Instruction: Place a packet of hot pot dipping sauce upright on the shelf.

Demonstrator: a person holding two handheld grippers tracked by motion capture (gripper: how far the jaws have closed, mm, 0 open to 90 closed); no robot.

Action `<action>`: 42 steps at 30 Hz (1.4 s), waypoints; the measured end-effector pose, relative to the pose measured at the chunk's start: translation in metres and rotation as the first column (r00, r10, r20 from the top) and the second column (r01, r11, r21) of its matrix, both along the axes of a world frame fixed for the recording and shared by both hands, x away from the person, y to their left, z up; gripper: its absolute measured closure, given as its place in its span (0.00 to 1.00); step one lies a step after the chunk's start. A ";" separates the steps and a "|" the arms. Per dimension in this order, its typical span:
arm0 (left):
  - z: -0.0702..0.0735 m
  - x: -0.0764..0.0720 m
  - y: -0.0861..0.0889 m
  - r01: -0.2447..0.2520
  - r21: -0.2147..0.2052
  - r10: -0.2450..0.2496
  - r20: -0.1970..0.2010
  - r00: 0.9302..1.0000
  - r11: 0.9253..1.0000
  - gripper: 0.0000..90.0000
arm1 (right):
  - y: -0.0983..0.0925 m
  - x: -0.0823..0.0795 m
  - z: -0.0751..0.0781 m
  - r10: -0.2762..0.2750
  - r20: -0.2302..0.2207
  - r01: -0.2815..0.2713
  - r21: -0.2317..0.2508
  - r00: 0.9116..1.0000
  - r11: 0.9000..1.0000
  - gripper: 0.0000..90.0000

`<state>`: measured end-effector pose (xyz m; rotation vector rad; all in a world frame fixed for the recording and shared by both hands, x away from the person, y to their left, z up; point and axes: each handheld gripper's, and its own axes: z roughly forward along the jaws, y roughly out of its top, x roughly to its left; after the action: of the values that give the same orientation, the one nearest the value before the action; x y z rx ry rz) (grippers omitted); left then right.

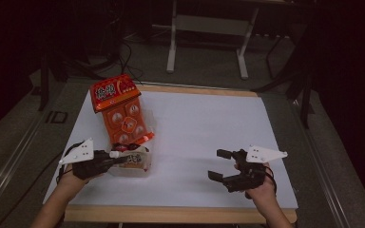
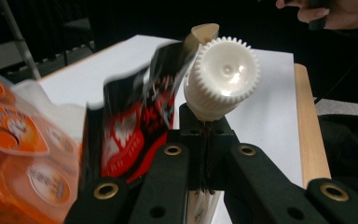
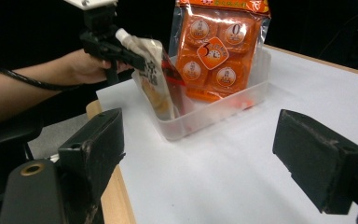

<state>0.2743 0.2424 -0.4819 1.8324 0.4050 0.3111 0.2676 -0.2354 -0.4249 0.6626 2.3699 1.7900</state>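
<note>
Left hand-held gripper clamped on spouted pouch in clear bin, right hand-held gripper apart.

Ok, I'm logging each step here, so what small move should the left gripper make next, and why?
Probably open the left gripper: its jaws are shut just under the cap of the spouted pouch, whose bottom already sits inside the clear tub beside the orange packet.
</note>
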 end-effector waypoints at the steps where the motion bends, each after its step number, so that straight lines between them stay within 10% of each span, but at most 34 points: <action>1: 0.000 0.000 0.000 0.000 0.000 0.000 0.000 1.000 1.000 0.99 | 0.000 0.000 0.000 0.000 0.000 0.000 0.000 1.000 1.000 0.18; 10: 0.003 -0.001 0.006 -0.012 -0.055 0.014 0.022 1.000 0.998 0.86 | 0.003 0.000 -0.002 0.009 -0.011 -0.009 -0.009 1.000 1.000 0.18; 16: 0.021 -0.008 0.004 -0.040 -0.069 0.047 0.094 0.994 0.997 0.57 | 0.002 0.001 -0.003 0.010 -0.021 -0.010 -0.010 1.000 1.000 0.18; 24: 0.035 -0.012 -0.002 -0.039 -0.077 0.043 0.061 0.997 0.996 0.21 | 0.003 0.001 -0.004 0.009 -0.024 -0.009 -0.016 1.000 1.000 0.18; 42: 0.059 -0.026 -0.043 -0.030 -0.099 0.033 0.033 0.999 0.995 0.08 | 0.000 0.000 -0.004 0.005 -0.025 -0.006 -0.006 1.000 1.000 0.18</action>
<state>0.2479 0.1996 -0.4230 1.7232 0.4186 0.3378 0.2677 -0.2354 -0.4291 0.6824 2.3944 1.7865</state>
